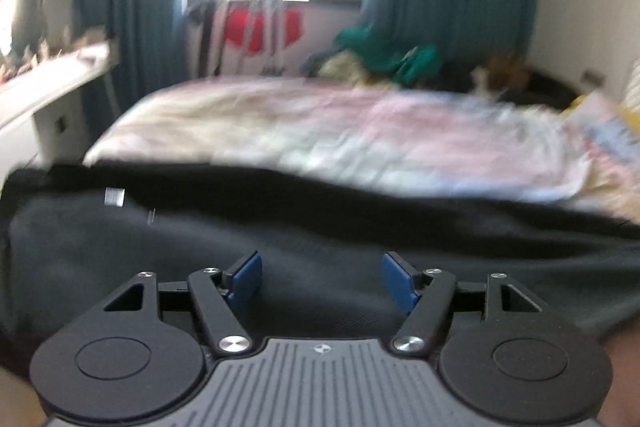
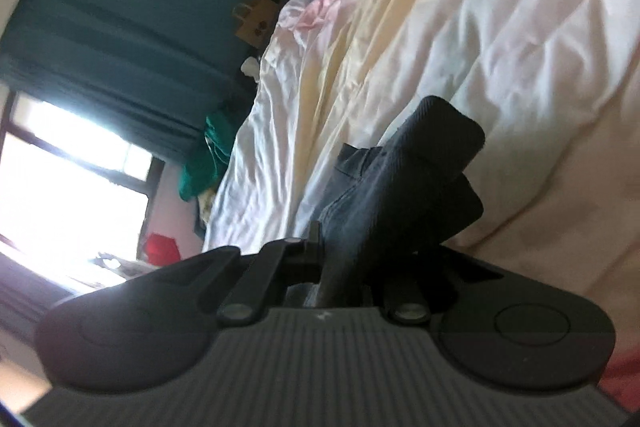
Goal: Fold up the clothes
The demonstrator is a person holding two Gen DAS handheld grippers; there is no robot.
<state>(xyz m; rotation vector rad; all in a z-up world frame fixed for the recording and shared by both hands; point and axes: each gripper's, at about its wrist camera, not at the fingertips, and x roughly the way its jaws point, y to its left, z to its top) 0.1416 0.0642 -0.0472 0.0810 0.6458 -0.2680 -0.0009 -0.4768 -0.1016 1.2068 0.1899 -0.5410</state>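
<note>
Now we hold our left gripper (image 1: 322, 281) wide, nothing between its fingers, dark garment (image 1: 320, 227) just beyond; our right gripper (image 2: 340, 259) pinches the same dark garment (image 2: 400, 187).

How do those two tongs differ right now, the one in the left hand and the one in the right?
The left tongs stand open with nothing between their blue pads; the right tongs are shut on a bunch of dark cloth. The left tongs sit level over the dark cloth lying flat, while the right tongs' view is tilted sideways. Both are over the same pale bedsheet.
</note>
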